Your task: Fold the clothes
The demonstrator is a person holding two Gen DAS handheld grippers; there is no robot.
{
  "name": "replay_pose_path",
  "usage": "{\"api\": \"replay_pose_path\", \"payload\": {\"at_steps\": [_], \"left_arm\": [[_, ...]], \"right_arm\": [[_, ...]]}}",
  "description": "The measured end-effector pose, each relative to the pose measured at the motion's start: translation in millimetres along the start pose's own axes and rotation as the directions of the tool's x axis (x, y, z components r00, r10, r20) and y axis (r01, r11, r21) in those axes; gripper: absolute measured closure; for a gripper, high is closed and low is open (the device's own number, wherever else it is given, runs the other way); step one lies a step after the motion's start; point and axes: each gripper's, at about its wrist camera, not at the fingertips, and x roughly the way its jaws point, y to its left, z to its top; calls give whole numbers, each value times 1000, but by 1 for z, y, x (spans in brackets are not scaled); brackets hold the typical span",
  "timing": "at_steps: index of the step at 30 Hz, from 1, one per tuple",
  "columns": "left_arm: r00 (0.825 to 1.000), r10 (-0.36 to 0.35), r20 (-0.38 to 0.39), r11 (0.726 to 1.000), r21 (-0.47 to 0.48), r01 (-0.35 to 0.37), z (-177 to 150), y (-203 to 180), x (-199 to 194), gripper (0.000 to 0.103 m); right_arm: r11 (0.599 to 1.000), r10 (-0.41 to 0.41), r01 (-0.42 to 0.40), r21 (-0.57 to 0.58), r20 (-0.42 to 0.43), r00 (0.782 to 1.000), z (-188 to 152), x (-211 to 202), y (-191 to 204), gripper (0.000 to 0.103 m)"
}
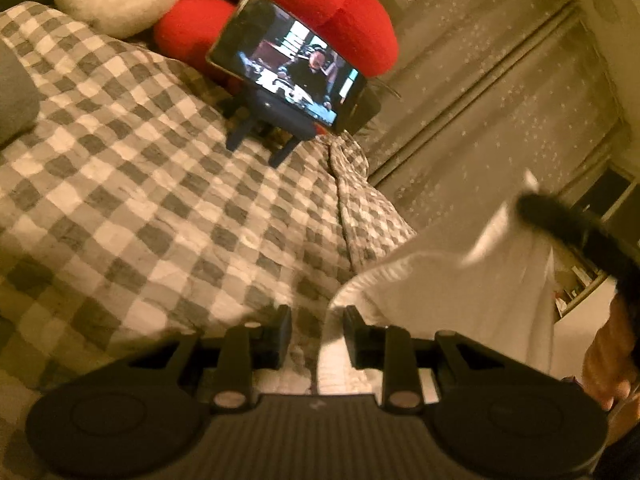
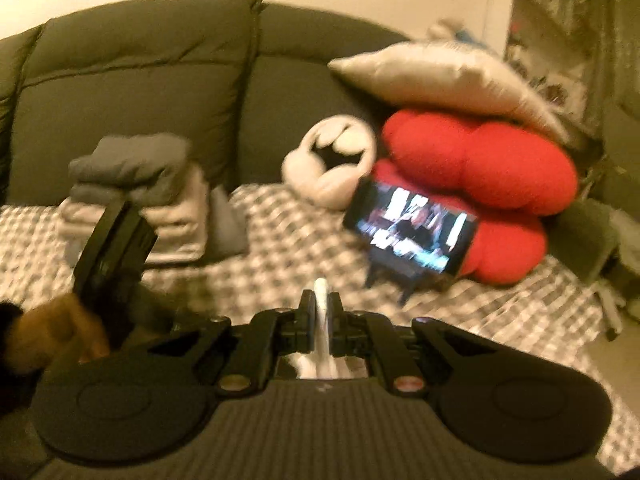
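White cloth (image 1: 460, 280) hangs lifted above the checked bed (image 1: 160, 208), strung between both grippers. Right gripper (image 2: 322, 312) is clenched on a fold of it, the white fabric pinched between its fingers (image 2: 306, 316). Left gripper (image 1: 318, 328) has a gap between its fingers (image 1: 280, 332); the cloth's edge runs down through that gap, but whether the pads press it I cannot tell. At the bed's far end a phone (image 2: 412, 228) on a stand leans against a red cushion (image 2: 480, 168). Folded clothes (image 2: 136, 192) are stacked by the dark headboard (image 2: 140, 68).
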Motion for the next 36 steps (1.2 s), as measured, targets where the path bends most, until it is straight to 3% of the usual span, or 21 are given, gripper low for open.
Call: {"api": "replay_pose_path", "payload": {"at_steps": [2,6,10,15,26,36], "left_arm": [[1000,-21,14,999,34,21,-2,-6,-1,76],[998,-11,66,984,180,-1,-6,-27,-7,87],[988,-22,153,972,233,-14,-4,-32,-19,87],[993,49,105,968,240,-73,-5,-34,-2,87],[993,-31,110,949,316,-6,-14,-51,-10,98],[993,0,122,865,497,-61,-27,-76,-14,99]], "right_arm": [[1000,-11,11,3,14,1000,4,-2,1,97],[999,-30,30,19,8,1000,0,1,-4,97],[999,-38,38,35,9,999,-5,-3,-10,97],[999,-22,20,48,33,999,-1,-9,-10,97],[999,-2,0,36,36,999,-5,-16,-10,97],[999,34,-35,14,63,997,-16,-28,-21,97]]}}
